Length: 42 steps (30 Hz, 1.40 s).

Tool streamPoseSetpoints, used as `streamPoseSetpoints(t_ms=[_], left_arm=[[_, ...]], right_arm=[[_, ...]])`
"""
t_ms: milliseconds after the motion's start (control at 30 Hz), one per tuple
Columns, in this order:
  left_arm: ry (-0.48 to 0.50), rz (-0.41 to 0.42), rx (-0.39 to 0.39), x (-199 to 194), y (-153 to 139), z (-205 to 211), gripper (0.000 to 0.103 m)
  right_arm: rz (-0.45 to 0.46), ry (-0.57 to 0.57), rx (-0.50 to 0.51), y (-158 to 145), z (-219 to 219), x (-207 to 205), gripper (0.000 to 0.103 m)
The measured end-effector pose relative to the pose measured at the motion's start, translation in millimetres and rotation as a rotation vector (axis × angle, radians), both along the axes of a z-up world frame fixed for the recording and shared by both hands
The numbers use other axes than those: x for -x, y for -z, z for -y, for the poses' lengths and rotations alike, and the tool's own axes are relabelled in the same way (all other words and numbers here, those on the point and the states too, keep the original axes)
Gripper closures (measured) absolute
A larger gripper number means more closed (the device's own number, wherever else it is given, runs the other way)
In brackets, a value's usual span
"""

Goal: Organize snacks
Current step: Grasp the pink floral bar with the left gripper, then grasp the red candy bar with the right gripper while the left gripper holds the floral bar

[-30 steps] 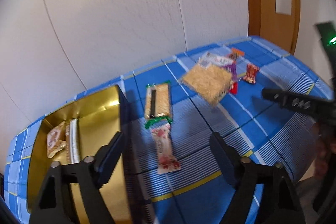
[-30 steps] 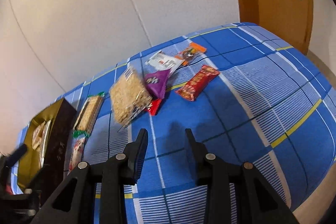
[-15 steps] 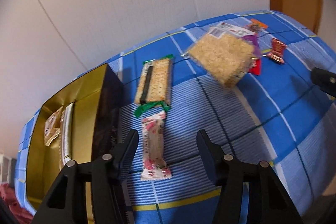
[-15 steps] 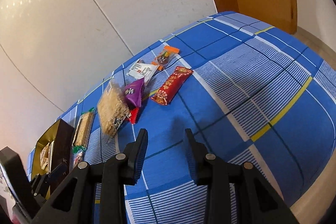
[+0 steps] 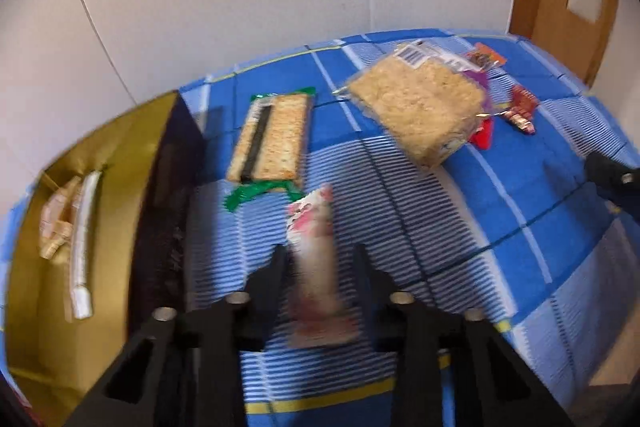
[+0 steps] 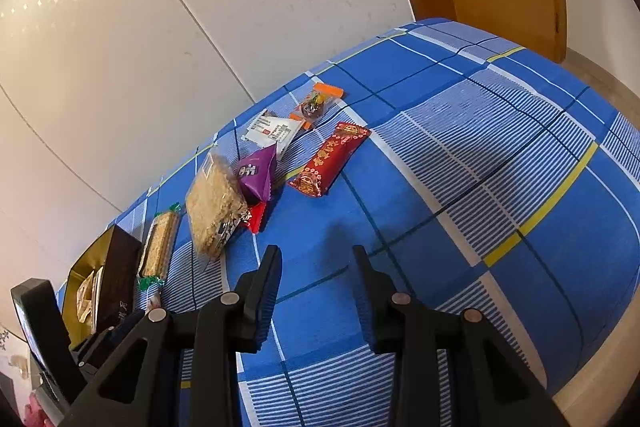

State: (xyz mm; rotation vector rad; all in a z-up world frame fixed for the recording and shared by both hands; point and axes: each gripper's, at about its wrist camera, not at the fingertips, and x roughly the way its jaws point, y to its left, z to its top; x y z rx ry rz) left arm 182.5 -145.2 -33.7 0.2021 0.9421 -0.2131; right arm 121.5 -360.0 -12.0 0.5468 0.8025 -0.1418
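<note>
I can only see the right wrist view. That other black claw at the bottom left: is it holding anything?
Observer: Yes. The left gripper is shut on a pink-and-white snack bar.
Operator: What's inside the gold box?
Observer: A long white stick packet lies in the gold box, beside a pale wrapped snack.
Operator: Anything I'm missing on the cracker pack?
Observer: A dark strip runs lengthwise along the cracker pack.

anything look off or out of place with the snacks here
Mostly the heap: the big cereal slab pack lies tilted across the purple pouch and a small red packet. Only two snacks sit in the gold box.
</note>
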Motion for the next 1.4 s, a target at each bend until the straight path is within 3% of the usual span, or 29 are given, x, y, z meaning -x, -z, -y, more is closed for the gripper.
streamPoseSetpoints(t_ms=[133,367,533,633,800,867,933,1000,1233,1333,1400], left_arm=[[-0.029,-0.023,0.140,6,1,-11,0.079],[-0.046,-0.010,0.210,9,1,-18,0.077],[-0.033,-0.004,0.226,10,1,-19,0.073],[-0.019,-0.004,0.241,11,1,-22,0.072],[-0.027,-0.024,0.260,8,-1,-26,0.069],[-0.023,-0.040,0.278,7,-1,-26,0.062],[-0.021,-0.050,0.271,4,-2,-22,0.045],[-0.047,-0.043,0.239,2,-1,-20,0.038],[-0.052,-0.028,0.229,3,0,-21,0.043],[-0.052,-0.005,0.206,6,2,-21,0.049],[-0.041,0.005,0.189,8,2,-21,0.049]], right_arm=[[-0.001,0.025,0.016,-1,3,0,0.068],[0.008,0.046,0.151,-9,-3,-28,0.068],[0.037,0.076,0.195,-12,-5,-62,0.061],[-0.013,0.087,0.270,-6,-10,-87,0.061],[-0.099,0.106,0.263,8,-4,-110,0.063],[-0.128,0.116,0.256,14,0,-111,0.065],[-0.118,0.114,0.203,16,8,-108,0.065],[-0.115,0.104,0.188,17,12,-104,0.076],[-0.122,0.075,0.133,17,19,-81,0.081],[-0.104,0.090,0.076,18,27,-78,0.077],[-0.086,0.109,0.038,19,33,-80,0.068]])
